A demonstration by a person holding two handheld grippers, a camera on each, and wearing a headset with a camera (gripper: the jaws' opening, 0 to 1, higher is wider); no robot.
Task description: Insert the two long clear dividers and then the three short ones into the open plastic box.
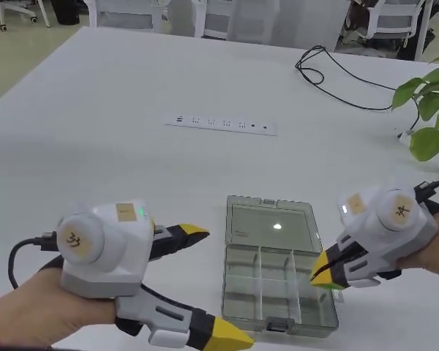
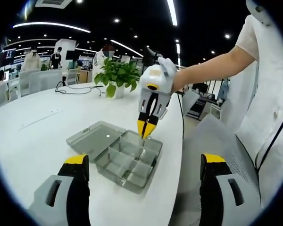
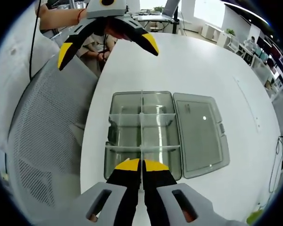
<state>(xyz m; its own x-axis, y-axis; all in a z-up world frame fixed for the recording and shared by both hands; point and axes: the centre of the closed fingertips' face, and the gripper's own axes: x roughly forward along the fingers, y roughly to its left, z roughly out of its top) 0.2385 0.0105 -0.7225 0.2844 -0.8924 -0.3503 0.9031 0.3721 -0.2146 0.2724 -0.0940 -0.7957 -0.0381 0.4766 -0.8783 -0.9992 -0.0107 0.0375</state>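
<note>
A clear grey plastic box [image 1: 238, 307] lies on the white table with its lid [image 1: 272, 227] folded open away from me. Clear dividers [image 3: 141, 120] stand crosswise inside it and split it into several cells. My right gripper [image 1: 320, 274] is at the box's right wall; in the right gripper view its tips [image 3: 141, 164] are shut on the near end of the middle divider. My left gripper [image 1: 212, 285] hovers open just left of the box, holding nothing. The left gripper view has the box [image 2: 127, 162] beyond its wide-apart jaws, with the right gripper [image 2: 145, 131] tipped down onto it.
A white power strip [image 1: 221, 123] lies mid-table behind the box. A black cable [image 1: 336, 69] loops at the back right beside a potted plant [image 1: 428, 110]. A grey mesh chair [image 3: 42, 141] stands at the table's near edge.
</note>
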